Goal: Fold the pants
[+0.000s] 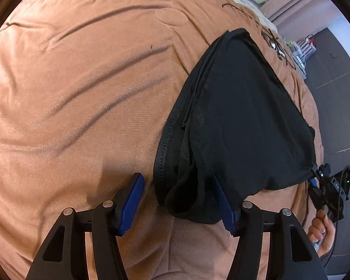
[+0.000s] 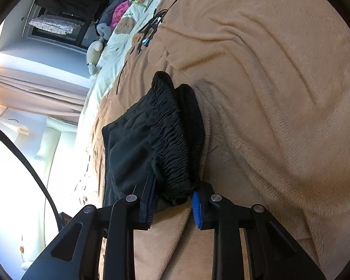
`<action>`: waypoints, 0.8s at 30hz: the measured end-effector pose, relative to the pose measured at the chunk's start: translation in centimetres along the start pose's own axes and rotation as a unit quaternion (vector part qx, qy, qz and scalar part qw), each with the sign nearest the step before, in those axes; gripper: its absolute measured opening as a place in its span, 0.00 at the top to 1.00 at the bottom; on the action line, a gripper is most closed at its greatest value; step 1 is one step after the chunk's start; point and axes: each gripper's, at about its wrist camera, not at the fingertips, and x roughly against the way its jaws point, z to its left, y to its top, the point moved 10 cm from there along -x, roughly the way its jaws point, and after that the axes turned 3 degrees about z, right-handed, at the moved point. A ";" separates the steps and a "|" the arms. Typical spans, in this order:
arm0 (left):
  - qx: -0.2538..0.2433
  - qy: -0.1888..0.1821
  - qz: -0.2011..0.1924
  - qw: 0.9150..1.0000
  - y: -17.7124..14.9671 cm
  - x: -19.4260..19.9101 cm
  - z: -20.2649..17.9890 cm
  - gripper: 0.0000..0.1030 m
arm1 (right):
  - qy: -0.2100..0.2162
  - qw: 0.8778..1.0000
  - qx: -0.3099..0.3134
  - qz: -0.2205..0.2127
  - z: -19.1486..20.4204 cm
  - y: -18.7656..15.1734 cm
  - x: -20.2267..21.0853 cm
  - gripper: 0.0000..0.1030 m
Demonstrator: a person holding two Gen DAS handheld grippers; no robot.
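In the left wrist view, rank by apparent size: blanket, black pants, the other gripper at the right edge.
1. Blanket.
2. Black pants.
3. Right gripper, smallest in frame, though fisheye edge distortion shrinks it.

The pants are plain black, their gathered waistband the same black. Under them the blanket is a warm tan-brown, paler beige in the right wrist view, with thin black line-drawing at about 1 o'clock. Both grippers — left and right — are black with ribbed blue pads. At 11 o'clock a cream bedsheet carries brown bear prints, beside something bright pink. The curtain is dusty pink.
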 end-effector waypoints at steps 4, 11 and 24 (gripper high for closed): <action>-0.004 0.008 -0.007 1.000 0.6 -0.4 0.2 0.40 | 0.002 1.000 -0.002 0.004 -0.4 -0.4 0.0 0.78; -0.027 0.008 -0.014 1.000 1.2 -0.7 -0.7 0.68 | 0.004 1.000 0.001 0.006 -0.3 0.2 0.0 0.78; -0.026 0.017 -0.040 0.999 1.7 2.4 -1.4 0.94 | 0.014 1.000 0.020 0.001 1.6 -0.2 1.4 0.78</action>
